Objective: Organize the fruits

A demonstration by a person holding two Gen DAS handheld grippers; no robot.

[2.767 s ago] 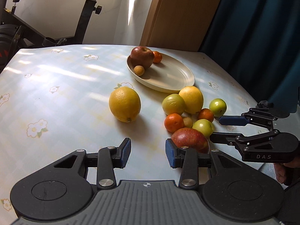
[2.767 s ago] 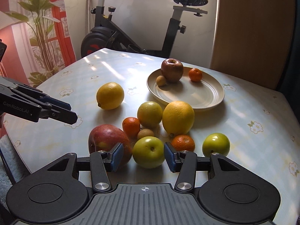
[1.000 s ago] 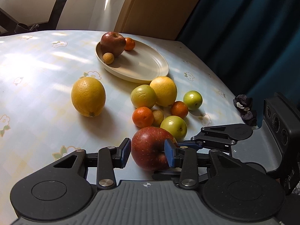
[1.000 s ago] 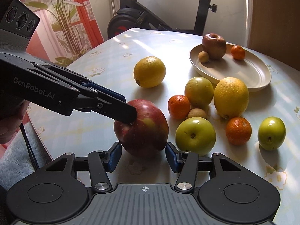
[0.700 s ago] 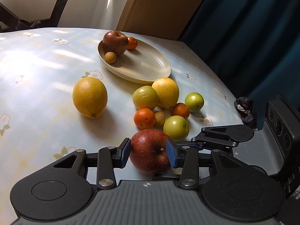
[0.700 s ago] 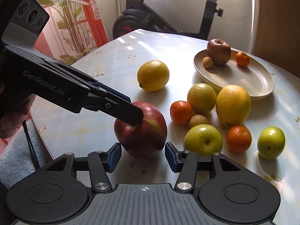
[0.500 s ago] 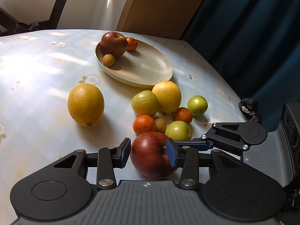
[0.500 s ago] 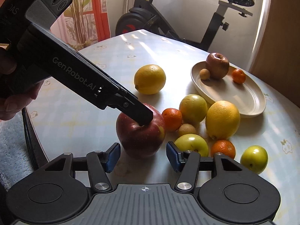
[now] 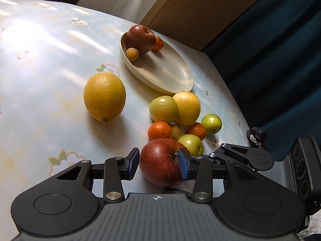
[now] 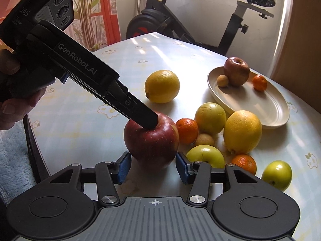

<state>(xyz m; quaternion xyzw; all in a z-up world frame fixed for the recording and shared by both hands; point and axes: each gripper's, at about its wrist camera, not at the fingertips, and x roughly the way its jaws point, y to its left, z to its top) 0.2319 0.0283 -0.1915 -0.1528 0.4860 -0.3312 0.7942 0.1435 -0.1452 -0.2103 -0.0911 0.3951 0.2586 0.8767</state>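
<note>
A big red apple (image 9: 160, 161) sits between the pads of my left gripper (image 9: 158, 163), which is shut on it; in the right wrist view the left gripper's finger presses on the apple's (image 10: 151, 140) top. My right gripper (image 10: 153, 169) is open, its pads just in front of the apple and apart from it. A cream oval plate (image 9: 166, 74) holds a dark red apple (image 9: 141, 38), a small mandarin (image 9: 157, 43) and a small tan fruit (image 9: 132, 54). A large lemon (image 9: 104, 97) lies alone on the cloth.
A cluster of loose fruit lies by the plate: a yellow-green apple (image 9: 163, 109), an orange-yellow citrus (image 9: 187, 108), two mandarins (image 9: 159, 131), green apples (image 9: 211, 124). The table edge (image 9: 238, 110) runs along the right, with a dark curtain beyond. An exercise bike (image 10: 200, 20) stands behind.
My left gripper has closed on the red apple and tilted with it. My right gripper stays open and has drawn back slightly from the apple.
</note>
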